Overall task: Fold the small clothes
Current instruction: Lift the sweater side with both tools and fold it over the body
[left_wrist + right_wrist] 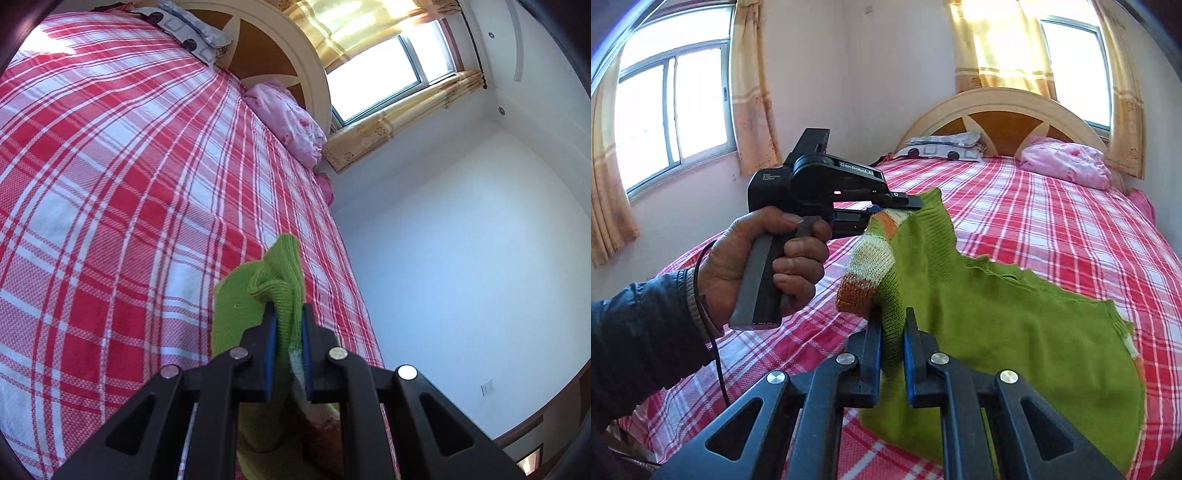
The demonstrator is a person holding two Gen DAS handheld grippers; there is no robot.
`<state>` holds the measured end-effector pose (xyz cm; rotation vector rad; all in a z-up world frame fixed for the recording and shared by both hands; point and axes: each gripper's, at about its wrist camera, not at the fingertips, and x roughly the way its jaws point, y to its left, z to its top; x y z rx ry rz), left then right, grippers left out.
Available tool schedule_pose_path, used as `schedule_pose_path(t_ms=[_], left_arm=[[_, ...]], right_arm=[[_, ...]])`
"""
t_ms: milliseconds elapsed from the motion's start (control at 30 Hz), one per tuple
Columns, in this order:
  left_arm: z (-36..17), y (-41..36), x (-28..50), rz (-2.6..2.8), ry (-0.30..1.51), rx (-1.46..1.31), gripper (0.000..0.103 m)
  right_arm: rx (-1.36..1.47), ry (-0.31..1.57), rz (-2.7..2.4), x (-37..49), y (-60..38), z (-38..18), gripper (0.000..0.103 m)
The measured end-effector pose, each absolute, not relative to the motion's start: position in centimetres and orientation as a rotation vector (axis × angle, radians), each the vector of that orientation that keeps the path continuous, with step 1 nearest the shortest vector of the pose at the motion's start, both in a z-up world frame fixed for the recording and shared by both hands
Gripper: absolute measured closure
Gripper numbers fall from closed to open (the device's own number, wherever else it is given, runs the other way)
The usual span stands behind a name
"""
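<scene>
A small green knit sweater (pixel 1015 332) with orange and cream striped sleeves hangs partly lifted over the red plaid bed (pixel 1052 221). My right gripper (pixel 892 325) is shut on its green ribbed edge next to a striped cuff (pixel 866 273). My left gripper (pixel 287 314) is shut on a bunched green fold of the sweater (pixel 280 280). In the right wrist view the left gripper (pixel 886 210) is held by a hand at the left, pinching the sweater's upper edge. The sweater's right part lies on the bed.
A wooden arched headboard (pixel 1008 110) stands at the far end. A patterned pillow (pixel 942 147) and a pink bundle (pixel 1067 162) lie by it. Windows with yellow curtains (pixel 753 92) are behind. A white wall (pixel 461 258) runs along the bed's side.
</scene>
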<state>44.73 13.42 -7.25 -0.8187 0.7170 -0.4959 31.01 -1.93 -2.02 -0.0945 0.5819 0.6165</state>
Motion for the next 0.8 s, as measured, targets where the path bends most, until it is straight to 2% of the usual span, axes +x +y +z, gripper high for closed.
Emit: schedule_pose_path(t_ms=[533,800], left_arm=[[-3.1,4.1,46.3,-0.576,0.741,-0.689,0.091],[-3.0,-1.9,47.6,-0.615,0.789,-0.617,0.091]], right_arm=[[0.069,0.599,0.571,30.8,-11.1,-1.7,0.094],[0.105,0.631,0.530,30.5,-15.4,-2.2,0.094]])
